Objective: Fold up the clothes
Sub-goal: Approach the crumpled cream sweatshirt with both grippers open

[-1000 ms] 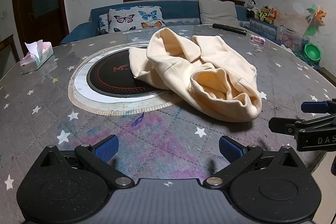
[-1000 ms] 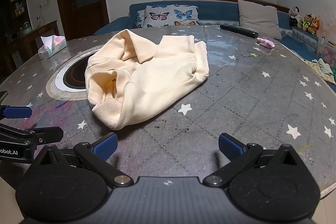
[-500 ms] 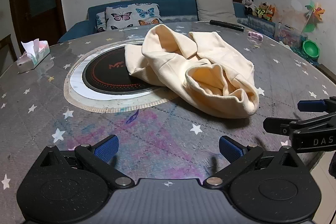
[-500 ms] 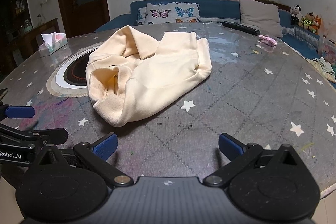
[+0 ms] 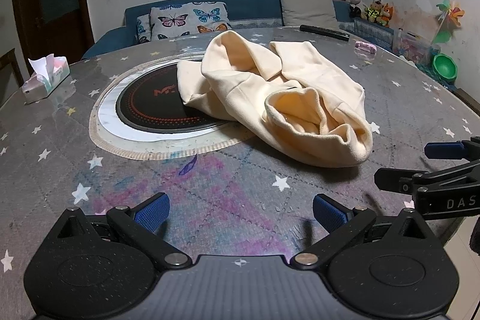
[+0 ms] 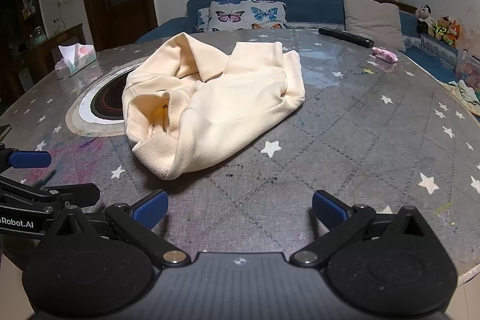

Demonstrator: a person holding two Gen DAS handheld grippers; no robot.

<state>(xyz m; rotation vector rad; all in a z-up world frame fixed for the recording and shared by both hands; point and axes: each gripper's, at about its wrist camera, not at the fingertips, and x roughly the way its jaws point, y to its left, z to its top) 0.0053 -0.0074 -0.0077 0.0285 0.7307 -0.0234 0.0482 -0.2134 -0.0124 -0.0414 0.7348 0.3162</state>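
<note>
A crumpled cream garment lies in a heap on the round star-patterned table, partly over a black round hotplate. It also shows in the right wrist view. My left gripper is open and empty, above the table's near edge, short of the garment. My right gripper is open and empty, also short of the garment. The right gripper shows at the right edge of the left wrist view; the left gripper shows at the left edge of the right wrist view.
A tissue box stands at the table's left edge. A black remote and a pink object lie at the far right. A blue sofa with cushions is behind the table. Toys line the right wall.
Both grippers have moved a little forward toward the garment, which looms slightly larger. The garment has not moved. Both grippers stay open.
</note>
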